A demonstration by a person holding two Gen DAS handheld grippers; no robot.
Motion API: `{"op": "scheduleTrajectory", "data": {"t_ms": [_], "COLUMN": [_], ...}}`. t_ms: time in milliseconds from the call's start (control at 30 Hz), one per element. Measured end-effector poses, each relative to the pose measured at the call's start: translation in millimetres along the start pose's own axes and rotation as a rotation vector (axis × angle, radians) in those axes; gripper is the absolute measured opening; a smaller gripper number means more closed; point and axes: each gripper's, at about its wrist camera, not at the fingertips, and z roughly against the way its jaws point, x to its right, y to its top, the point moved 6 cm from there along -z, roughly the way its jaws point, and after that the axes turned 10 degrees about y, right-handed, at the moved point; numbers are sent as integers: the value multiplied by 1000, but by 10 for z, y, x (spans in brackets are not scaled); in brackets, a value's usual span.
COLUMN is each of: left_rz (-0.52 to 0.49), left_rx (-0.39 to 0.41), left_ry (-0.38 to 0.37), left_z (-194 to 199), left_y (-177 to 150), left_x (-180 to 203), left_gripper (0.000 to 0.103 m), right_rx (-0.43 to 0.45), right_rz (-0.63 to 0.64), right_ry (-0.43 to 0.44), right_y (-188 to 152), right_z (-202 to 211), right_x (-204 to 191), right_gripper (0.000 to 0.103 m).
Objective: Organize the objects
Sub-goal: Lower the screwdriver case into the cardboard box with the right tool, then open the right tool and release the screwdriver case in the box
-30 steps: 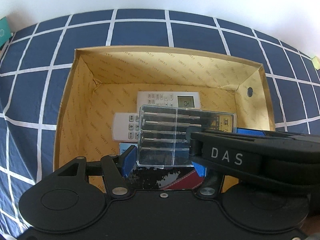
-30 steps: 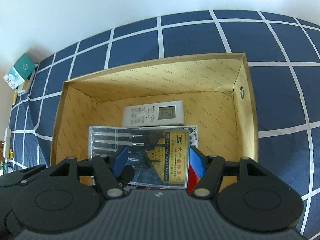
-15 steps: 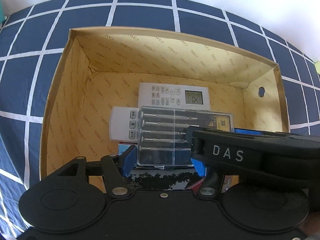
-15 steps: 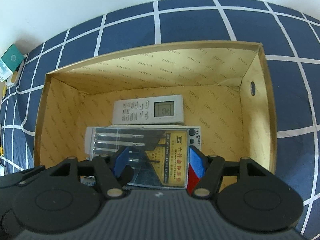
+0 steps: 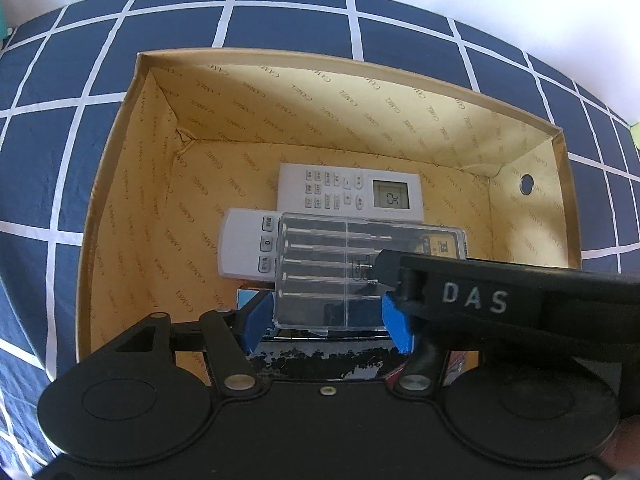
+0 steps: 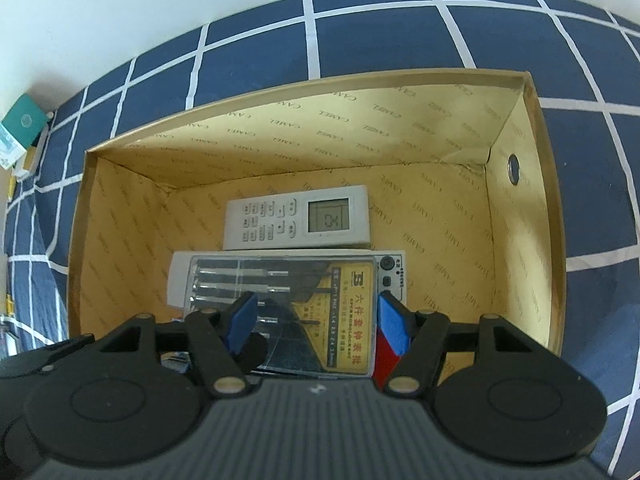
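Note:
A clear plastic screwdriver case (image 5: 320, 276) with a yellow label (image 6: 352, 312) is held inside an open cardboard box (image 5: 120, 184). My left gripper (image 5: 328, 320) is shut on its left part. My right gripper (image 6: 316, 320) is shut on its labelled right part and crosses the left wrist view as a black body marked DAS. Under the case lie two white remotes: one with a screen (image 6: 296, 218) further back, and one (image 5: 248, 244) directly beneath the case.
The box (image 6: 520, 240) stands on a navy cloth with a white grid (image 6: 400, 32). A green and white small box (image 6: 20, 128) lies at the far left edge. A white wall is behind.
Both grippers have lowered the case deeper into the box, closer to the remotes. The grip on the case is unchanged.

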Motion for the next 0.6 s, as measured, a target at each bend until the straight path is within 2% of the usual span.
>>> {"op": "scheduleTrajectory", "data": {"t_ms": [467, 533, 600], "left_rz": [-17, -13, -12], "left_rx": [60, 68, 84], "left_ry": [58, 69, 84], "left_z": [393, 476, 558], "left_y": [-130, -179, -213], "left_x": [-71, -102, -133], "left_gripper": [64, 67, 75], "right_rx": [75, 89, 101], "right_rz": [-5, -5, 4], "right_ry": [11, 11, 8], "right_y": [-86, -128, -177], "right_z": [449, 552, 651], "right_x": [26, 38, 45], "right_gripper": [67, 68, 69]}}
